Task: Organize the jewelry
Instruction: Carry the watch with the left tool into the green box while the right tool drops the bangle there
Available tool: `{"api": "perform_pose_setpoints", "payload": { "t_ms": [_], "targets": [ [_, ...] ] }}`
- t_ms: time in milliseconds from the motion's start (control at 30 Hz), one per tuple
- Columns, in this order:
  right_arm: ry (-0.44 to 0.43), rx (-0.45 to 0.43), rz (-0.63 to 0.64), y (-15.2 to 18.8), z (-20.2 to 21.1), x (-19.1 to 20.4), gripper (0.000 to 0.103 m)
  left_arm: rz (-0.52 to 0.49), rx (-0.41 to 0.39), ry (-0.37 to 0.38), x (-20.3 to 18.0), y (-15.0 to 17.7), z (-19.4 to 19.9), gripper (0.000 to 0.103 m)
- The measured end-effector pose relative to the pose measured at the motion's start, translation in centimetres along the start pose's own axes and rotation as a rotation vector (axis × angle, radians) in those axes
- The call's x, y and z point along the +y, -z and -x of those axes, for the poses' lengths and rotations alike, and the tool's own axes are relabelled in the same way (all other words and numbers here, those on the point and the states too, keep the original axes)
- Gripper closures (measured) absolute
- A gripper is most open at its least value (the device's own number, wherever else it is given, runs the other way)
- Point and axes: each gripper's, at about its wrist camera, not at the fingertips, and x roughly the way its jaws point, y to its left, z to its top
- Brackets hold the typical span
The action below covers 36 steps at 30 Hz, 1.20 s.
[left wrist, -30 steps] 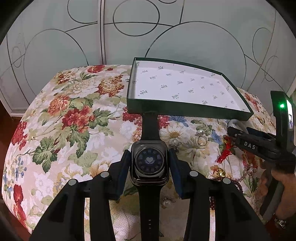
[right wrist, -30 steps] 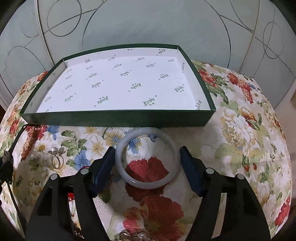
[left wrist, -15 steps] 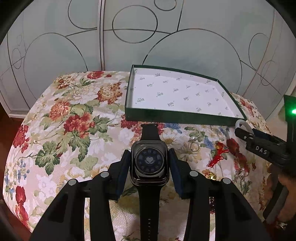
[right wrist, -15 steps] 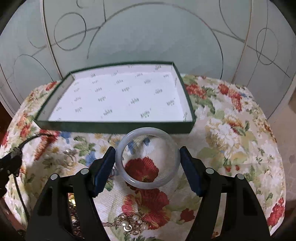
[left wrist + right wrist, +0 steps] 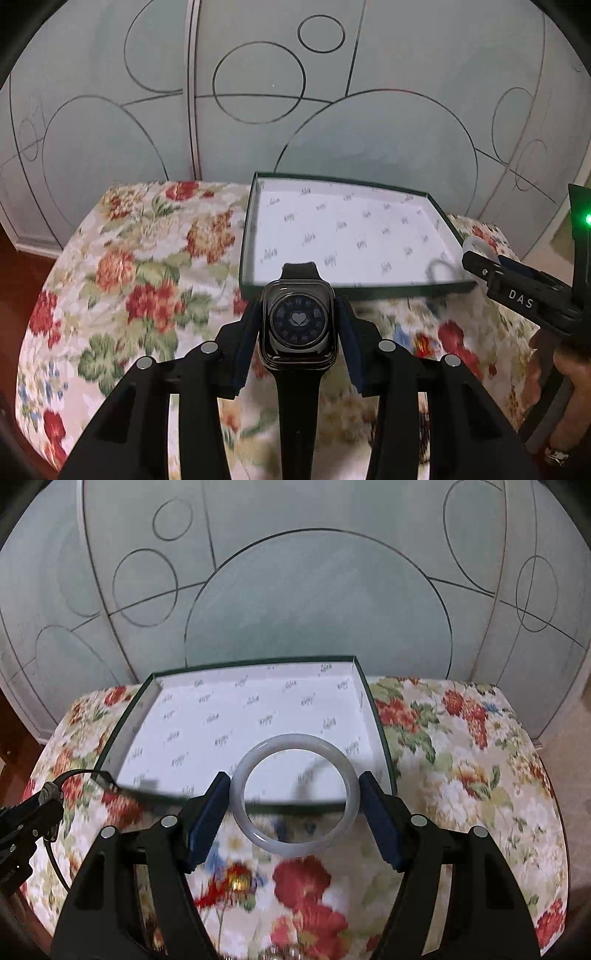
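Note:
A black smartwatch [image 5: 298, 326] with a dark round dial is clamped by its case between the blue pads of my left gripper [image 5: 297, 325], its strap hanging down toward the camera. My right gripper [image 5: 294, 797] is shut on a pale jade bangle [image 5: 255, 834], held flat by its outer rim. Both are lifted above the floral cloth, in front of the near wall of a shallow green box [image 5: 332, 290] [image 5: 373, 709] lined with white printed paper. The right gripper [image 5: 480, 264] also shows at the right of the left wrist view, over the box's near right corner.
The round table is covered by a floral cloth [image 5: 140, 280] [image 5: 461, 760]. Blurred red and gold jewelry [image 5: 232, 882] lies on the cloth below the bangle. A hand with a ring [image 5: 557, 435] holds the right gripper's handle. Pale panelled doors [image 5: 314, 590] stand behind the table.
Both grippers have risen with the watch and the bangle and come closer over the box's front edge. The loose jewelry on the cloth has slid down out of the left wrist view.

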Motion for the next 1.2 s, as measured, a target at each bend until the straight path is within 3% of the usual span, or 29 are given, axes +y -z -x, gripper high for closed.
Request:
{"api": "perform_pose_setpoints", "payload": {
  "t_ms": [367, 500, 767, 1000, 1200],
  "targets": [
    [0.047, 0.043, 0.001, -4.3, -7.3, -0.7, 0.032, -0.022, -0.024, -0.04, -0.5, -7.3, -6.8, 0.06],
    [0.061, 0.078, -0.011, -5.1, -10.3, -1.4, 0.032, -0.024, 0.016, -0.034, -0.5, -9.0, -10.3, 0.06],
    [0.082, 0.16, -0.003, -6.0, -14.5, -1.6, 0.032, -0.045, 0.11, -0.065, -0.5, -9.2, -15.7, 0.06],
    [0.119, 0.209, 0.038, -5.8, -15.7, -1.2, 0.032, -0.037, 0.226, -0.102, -0.3, -9.2, -18.6, 0.06],
    [0.121, 0.238, 0.03, -5.8, -16.1, -1.2, 0.032, -0.078, 0.237, -0.14, -1.1, -9.6, -18.8, 0.059]
  ]
}}
